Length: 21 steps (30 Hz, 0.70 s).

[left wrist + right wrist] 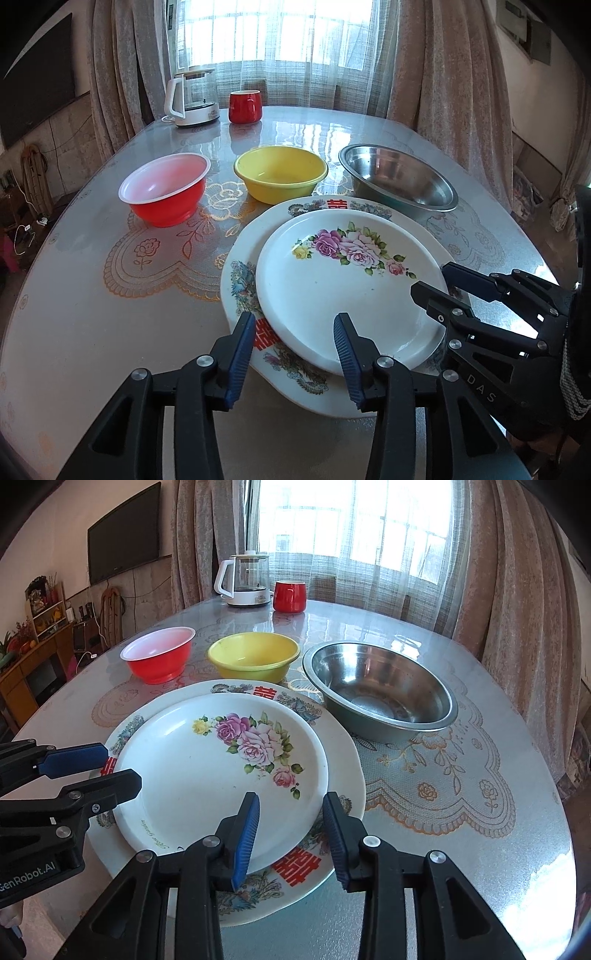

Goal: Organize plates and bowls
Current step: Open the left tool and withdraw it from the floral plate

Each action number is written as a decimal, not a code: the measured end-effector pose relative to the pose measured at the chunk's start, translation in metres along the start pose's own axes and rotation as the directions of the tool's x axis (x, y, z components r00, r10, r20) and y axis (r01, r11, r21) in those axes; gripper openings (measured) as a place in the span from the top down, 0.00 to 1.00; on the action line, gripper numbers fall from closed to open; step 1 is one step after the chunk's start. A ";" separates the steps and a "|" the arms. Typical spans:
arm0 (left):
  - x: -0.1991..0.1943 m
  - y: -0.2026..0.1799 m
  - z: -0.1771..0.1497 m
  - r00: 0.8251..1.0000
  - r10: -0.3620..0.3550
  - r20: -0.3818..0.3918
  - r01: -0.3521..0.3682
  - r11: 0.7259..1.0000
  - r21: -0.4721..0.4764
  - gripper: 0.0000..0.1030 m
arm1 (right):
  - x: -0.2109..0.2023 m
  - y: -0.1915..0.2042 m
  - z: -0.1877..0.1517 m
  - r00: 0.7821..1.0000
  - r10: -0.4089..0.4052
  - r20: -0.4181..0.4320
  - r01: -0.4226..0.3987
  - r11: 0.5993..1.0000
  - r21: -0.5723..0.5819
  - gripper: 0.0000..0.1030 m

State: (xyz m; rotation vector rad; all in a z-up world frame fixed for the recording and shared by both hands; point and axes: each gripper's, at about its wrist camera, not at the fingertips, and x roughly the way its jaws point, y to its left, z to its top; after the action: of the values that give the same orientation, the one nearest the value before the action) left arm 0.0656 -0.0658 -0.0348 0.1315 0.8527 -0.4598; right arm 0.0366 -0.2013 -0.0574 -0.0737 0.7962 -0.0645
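Two stacked plates, rose plate (207, 775) on larger plate (343, 753), are flanked by left gripper (295, 332) and right gripper (291, 812), jaws open, apparently untouched; a TV (123, 531) is seen only from the right wrist.

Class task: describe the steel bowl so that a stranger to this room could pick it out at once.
On the table, three bowls line up behind the stacked plates. The steel bowl is the right-hand one, widest, and the only metal one; the others are red and yellow.

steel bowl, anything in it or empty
Empty: the steel bowl sits upright on the table and its bare shiny bottom shows in both views.
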 end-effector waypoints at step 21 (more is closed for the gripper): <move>-0.009 0.002 -0.002 0.999 -0.005 0.042 0.007 0.999 -0.044 0.43 | -0.004 -0.003 -0.004 0.999 0.027 0.022 -0.028 0.999 0.016 0.63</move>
State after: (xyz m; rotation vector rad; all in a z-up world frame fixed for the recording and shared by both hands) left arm 0.0605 -0.0603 -0.0296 0.0786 0.8212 -0.4476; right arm 0.0307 -0.2037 -0.0576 -0.0481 0.7744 -0.0441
